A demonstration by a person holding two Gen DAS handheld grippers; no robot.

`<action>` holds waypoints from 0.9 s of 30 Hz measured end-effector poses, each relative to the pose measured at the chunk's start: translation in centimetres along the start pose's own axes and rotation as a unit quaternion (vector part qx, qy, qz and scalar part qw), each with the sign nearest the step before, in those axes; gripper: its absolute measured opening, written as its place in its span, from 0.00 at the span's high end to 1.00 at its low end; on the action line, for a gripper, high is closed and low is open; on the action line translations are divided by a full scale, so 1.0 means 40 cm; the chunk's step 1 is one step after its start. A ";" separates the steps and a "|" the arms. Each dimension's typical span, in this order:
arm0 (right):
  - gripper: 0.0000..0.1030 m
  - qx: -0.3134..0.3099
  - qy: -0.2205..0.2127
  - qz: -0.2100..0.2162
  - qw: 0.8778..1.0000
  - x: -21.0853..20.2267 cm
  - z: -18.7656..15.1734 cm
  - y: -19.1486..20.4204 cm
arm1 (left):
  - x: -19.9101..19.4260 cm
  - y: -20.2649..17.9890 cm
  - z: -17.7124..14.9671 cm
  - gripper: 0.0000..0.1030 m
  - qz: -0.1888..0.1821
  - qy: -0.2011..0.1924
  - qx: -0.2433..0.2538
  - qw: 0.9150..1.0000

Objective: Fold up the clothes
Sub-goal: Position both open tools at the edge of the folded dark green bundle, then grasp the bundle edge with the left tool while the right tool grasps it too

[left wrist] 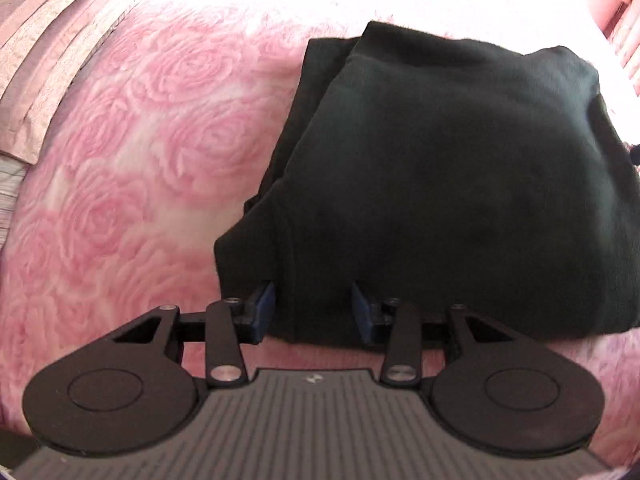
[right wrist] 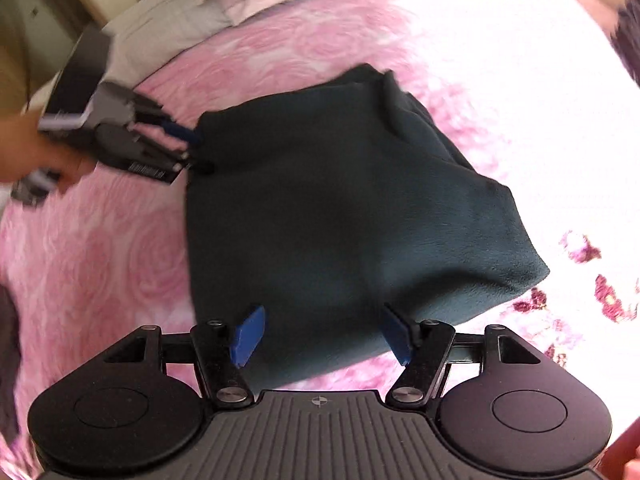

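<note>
A dark green fleece garment (left wrist: pixel 452 184) lies folded into a thick bundle on the pink rose-patterned bedspread (left wrist: pixel 132 152). My left gripper (left wrist: pixel 314 312) is open, its blue pads straddling the bundle's near edge, with cloth between them. In the right wrist view the garment (right wrist: pixel 340 216) fills the middle. My right gripper (right wrist: pixel 324 336) is open, its blue fingers on either side of the bundle's near edge. The left gripper (right wrist: pixel 192 148) shows there at the bundle's far left corner, held by a hand.
The bedspread runs all round the bundle. Pale pillows or folded bedding (left wrist: pixel 48 60) lie at the far left edge of the bed. A dark floral cloth (right wrist: pixel 600 280) shows at the right. The bed's far side is washed out by bright light.
</note>
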State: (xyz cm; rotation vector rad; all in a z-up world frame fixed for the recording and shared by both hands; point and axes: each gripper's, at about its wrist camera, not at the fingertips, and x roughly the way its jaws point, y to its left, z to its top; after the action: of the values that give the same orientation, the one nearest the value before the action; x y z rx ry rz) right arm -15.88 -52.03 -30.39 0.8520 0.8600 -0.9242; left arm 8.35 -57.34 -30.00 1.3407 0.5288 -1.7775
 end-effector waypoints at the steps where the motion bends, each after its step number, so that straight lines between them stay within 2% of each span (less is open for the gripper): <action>1: 0.35 -0.008 0.004 -0.002 1.000 0.001 -0.008 0.020 | -0.002 0.001 -0.003 0.64 0.000 0.000 0.000 1.000; 7: 0.35 -0.033 0.013 0.013 0.999 0.014 -0.032 0.121 | -0.013 0.004 -0.022 0.64 -0.005 -0.003 0.003 1.000; 21: 0.35 -0.071 0.034 -0.027 0.997 0.064 -0.055 0.202 | -0.015 0.007 -0.041 0.61 -0.008 -0.007 0.032 0.999; 24: 0.35 -0.120 0.044 -0.057 0.990 0.089 -0.066 0.224 | -0.035 -0.014 -0.065 0.56 0.014 -0.016 0.079 0.997; 27: 0.35 -0.194 0.051 -0.085 0.976 0.119 -0.082 0.250 | -0.072 -0.056 -0.114 0.40 0.039 -0.053 0.164 0.984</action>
State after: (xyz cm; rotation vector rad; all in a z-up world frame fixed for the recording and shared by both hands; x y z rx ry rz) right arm -5.96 -47.07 -33.60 0.4942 1.1713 -0.8274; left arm 9.45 -51.65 -29.22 1.4535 0.1256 -1.9153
